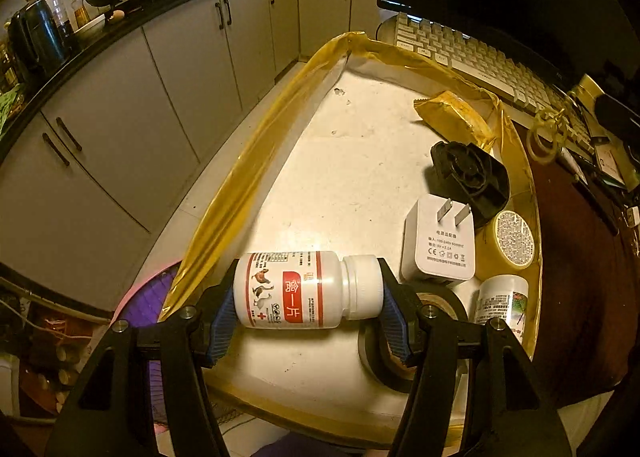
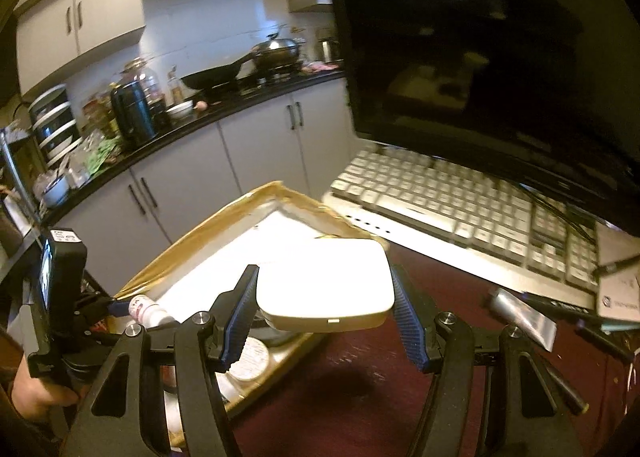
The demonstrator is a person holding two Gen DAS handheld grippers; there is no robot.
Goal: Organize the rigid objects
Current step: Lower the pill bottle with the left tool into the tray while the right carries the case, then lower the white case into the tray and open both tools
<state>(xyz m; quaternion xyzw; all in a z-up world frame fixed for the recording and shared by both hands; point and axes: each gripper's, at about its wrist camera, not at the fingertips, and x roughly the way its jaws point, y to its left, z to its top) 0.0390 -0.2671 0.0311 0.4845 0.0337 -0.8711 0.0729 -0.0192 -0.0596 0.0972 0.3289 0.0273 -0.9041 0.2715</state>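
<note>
My left gripper (image 1: 306,297) is shut on a white pill bottle (image 1: 296,289) with a red label, held sideways just above the white floor of a gold-rimmed tray (image 1: 256,161). In the tray lie a white plug adapter (image 1: 438,245), a black plastic part (image 1: 472,177), a gold packet (image 1: 452,117), a round tin (image 1: 512,239), another white bottle (image 1: 500,301) and a black tape roll (image 1: 384,357). My right gripper (image 2: 324,305) is shut on a flat white rounded box (image 2: 324,289), held over the tray's right rim (image 2: 304,341). The left gripper (image 2: 116,305) with its bottle (image 2: 146,309) shows at the left of the right wrist view.
A white keyboard (image 2: 448,209) and a dark monitor (image 2: 500,57) stand behind the tray on a dark red tabletop (image 2: 360,397). Pens and a metal piece (image 2: 524,317) lie at the right. Grey kitchen cabinets (image 1: 140,105) with a cluttered counter sit to the left.
</note>
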